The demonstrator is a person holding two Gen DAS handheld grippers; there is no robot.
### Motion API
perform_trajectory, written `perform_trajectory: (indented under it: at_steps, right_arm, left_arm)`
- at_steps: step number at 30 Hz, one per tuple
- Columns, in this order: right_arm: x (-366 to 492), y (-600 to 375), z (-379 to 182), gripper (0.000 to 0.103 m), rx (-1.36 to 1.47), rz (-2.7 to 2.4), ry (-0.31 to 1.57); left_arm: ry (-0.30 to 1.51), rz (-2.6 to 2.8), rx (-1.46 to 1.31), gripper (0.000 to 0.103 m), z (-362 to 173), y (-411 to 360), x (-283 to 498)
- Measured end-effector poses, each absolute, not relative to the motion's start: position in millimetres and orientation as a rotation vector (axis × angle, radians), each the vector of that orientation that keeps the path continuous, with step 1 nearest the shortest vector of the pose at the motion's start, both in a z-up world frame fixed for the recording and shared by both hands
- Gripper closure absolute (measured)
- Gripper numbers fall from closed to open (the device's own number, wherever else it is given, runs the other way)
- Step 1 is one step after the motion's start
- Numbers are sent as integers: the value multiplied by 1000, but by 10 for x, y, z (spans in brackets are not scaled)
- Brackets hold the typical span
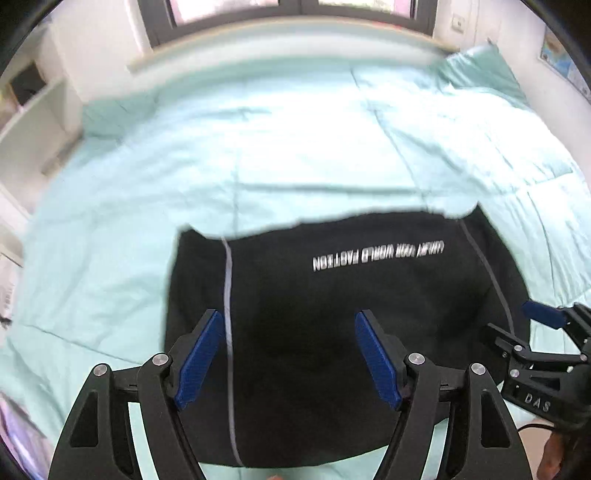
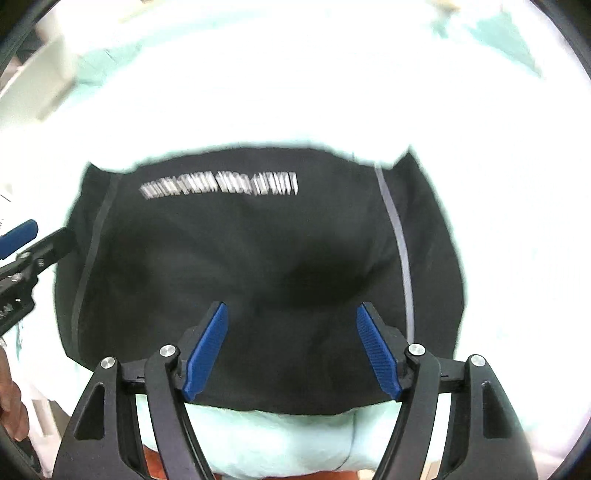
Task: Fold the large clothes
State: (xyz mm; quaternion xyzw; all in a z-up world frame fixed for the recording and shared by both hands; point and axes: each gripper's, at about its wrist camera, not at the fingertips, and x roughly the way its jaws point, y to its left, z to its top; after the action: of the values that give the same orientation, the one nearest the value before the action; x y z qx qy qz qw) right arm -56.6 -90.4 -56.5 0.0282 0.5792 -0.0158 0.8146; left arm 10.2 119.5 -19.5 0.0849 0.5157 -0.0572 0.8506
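Observation:
A black garment (image 1: 332,306) with white lettering and two grey stripes lies folded into a rough rectangle on the pale green bed. My left gripper (image 1: 290,321) hangs above its near left part, jaws wide apart, nothing between the blue pads. In the right wrist view the same garment (image 2: 258,266) fills the middle, and my right gripper (image 2: 291,314) stands open above its near edge, empty. The right gripper (image 1: 517,325) shows at the right edge of the left wrist view; the left gripper (image 2: 40,232) shows at the left edge of the right wrist view.
The pale green quilt (image 1: 240,147) covers the bed all around the garment. A pillow (image 1: 480,70) lies at the far right corner. White shelves (image 1: 33,122) stand at the left, a window (image 1: 288,11) beyond the bed. A hand (image 2: 11,406) shows at lower left.

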Motion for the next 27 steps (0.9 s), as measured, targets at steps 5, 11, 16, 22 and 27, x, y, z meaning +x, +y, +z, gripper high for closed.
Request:
perform_trajectory:
  at_steps: [5, 11, 16, 22, 27]
  right_arm:
    - [-479, -704, 93, 27, 66, -79, 1100]
    - [-544, -689, 679, 27, 91, -113, 944]
    - [-666, -706, 1054, 17, 135, -131, 824]
    - [-732, -754, 1236, 16, 102, -182, 786]
    - [-587, -740, 912, 16, 91, -196, 875]
  left_arm:
    - [1024, -126, 93, 27, 317, 1149, -82]
    - [937, -144, 116, 27, 881, 1013, -242]
    - [897, -165, 73, 27, 1137, 992, -322]
    - [926, -156, 82, 27, 1026, 940, -298]
    - [967, -124, 98, 27, 846, 952, -251]
